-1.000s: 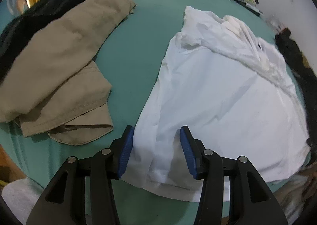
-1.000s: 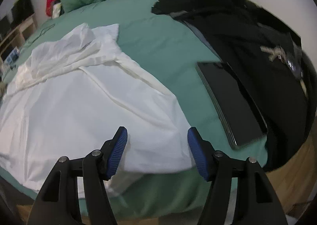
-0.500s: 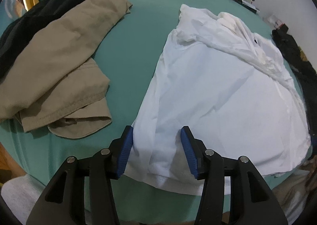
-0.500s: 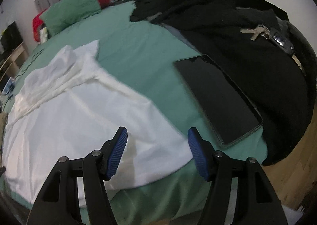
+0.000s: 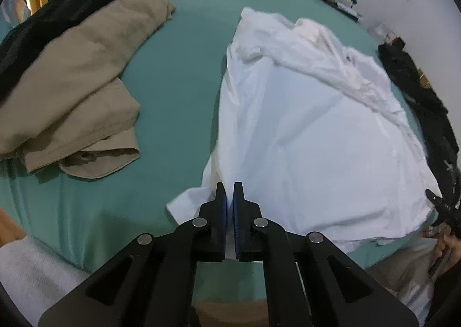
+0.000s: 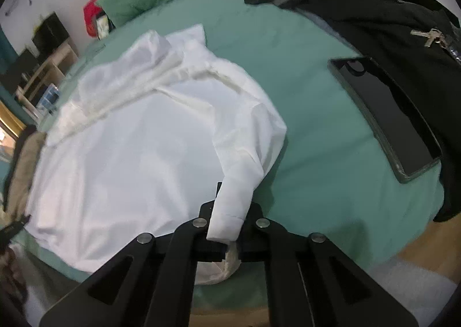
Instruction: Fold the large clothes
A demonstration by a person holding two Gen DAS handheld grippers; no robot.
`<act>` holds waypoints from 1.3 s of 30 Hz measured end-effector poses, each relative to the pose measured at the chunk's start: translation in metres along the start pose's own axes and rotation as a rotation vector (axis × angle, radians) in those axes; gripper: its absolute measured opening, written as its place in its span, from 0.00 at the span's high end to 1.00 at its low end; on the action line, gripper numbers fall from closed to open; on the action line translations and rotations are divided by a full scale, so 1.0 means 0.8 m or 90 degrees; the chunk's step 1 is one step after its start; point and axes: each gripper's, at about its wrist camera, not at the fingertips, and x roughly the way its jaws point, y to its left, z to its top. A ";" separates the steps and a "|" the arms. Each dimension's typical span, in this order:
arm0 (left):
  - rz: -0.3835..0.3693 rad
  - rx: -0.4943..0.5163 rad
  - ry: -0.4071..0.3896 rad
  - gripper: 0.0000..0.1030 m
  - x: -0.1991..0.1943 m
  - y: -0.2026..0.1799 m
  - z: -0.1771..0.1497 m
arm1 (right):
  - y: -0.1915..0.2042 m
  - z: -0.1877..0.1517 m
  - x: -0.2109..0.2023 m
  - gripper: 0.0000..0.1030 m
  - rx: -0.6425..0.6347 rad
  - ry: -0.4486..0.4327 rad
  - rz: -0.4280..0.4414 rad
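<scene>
2 grippers: both have just closed, clamped on the shirt.
Left gripper (image 5: pixel 229 197): bites the hem.
Right gripper (image 6: pixel 227 206): bites the other corner.
Shirt (image 5: pixel 302 139): flat on the bed (image 5: pixel 178 67).
Tip: lift both corners level toward 12 o'clock.

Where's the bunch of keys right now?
In the right wrist view, the keys lie at upper right on the black garment, just beyond the tablet.
</scene>
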 end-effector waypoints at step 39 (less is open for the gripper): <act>-0.064 -0.076 -0.200 0.96 -0.083 -0.018 0.157 | 0.029 0.175 -0.059 0.95 -0.016 -0.196 0.130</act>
